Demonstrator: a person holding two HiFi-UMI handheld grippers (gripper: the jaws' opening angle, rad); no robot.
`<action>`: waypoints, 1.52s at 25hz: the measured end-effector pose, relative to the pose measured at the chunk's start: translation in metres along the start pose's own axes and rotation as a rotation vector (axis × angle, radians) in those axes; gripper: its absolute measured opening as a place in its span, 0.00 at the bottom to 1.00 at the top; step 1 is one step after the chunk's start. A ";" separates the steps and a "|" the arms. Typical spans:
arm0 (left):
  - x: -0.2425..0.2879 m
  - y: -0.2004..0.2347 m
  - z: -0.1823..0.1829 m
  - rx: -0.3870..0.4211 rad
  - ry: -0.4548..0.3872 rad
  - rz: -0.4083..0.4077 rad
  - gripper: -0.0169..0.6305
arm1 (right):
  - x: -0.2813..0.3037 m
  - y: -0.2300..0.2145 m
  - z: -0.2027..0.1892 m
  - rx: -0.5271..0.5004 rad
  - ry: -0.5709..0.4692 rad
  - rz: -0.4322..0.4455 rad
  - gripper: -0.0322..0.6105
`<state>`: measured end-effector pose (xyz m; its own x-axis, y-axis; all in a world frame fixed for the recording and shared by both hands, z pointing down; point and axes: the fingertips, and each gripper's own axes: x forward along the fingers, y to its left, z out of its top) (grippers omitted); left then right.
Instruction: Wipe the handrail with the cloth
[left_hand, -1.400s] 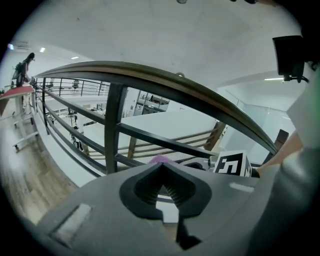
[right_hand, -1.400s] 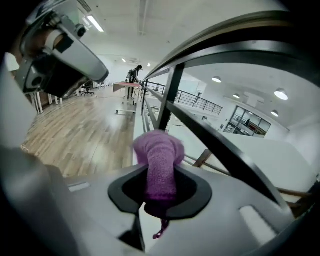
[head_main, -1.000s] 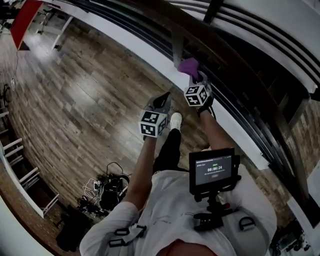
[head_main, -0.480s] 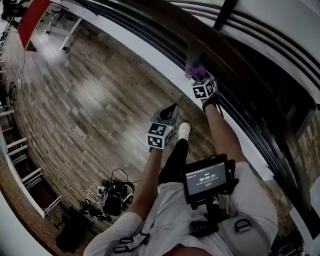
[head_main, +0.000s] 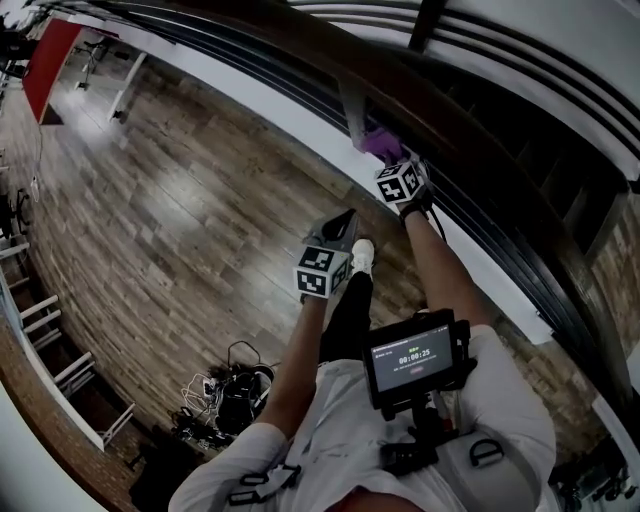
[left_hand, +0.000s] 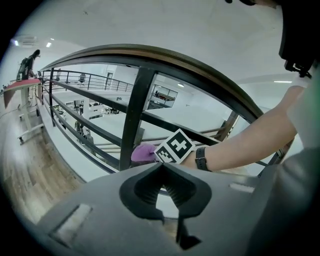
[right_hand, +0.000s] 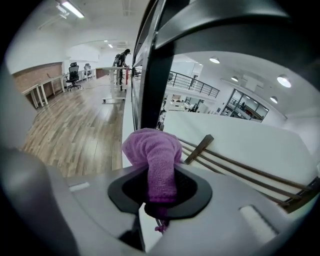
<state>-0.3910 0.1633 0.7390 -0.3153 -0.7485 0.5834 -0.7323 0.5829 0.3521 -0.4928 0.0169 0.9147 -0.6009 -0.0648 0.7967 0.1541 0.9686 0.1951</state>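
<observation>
Below the handrail (left_hand: 165, 52), a post (right_hand: 152, 75) is seen just beyond the cloth (right_hand: 155, 155) clamped in the right gripper (head_main: 388, 160); the left gripper (head_main: 343, 225) is held closed, empty.

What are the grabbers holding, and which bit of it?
The right hand-held gripper pinches the purple cloth by one bunched end, the rest puffing out in front. The left hand-held gripper holds nothing.

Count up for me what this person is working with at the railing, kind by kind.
Grippers: 2, left gripper and right gripper
Purple cloth: 1, clamped in the right gripper
Handrail: 1
Chest screen: 1
Total: 5
</observation>
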 end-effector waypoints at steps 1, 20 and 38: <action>0.004 -0.007 0.000 0.006 0.004 -0.011 0.03 | -0.004 -0.004 -0.006 0.011 -0.001 -0.005 0.18; 0.055 -0.108 -0.013 0.135 0.042 -0.139 0.03 | -0.082 -0.051 -0.128 0.152 -0.015 -0.054 0.18; 0.079 -0.220 -0.056 0.186 0.138 -0.246 0.03 | -0.149 -0.104 -0.229 0.314 0.016 -0.103 0.18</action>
<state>-0.2208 -0.0068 0.7486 -0.0401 -0.8022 0.5957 -0.8777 0.3132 0.3627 -0.2403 -0.1295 0.9067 -0.5881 -0.1681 0.7911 -0.1583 0.9832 0.0912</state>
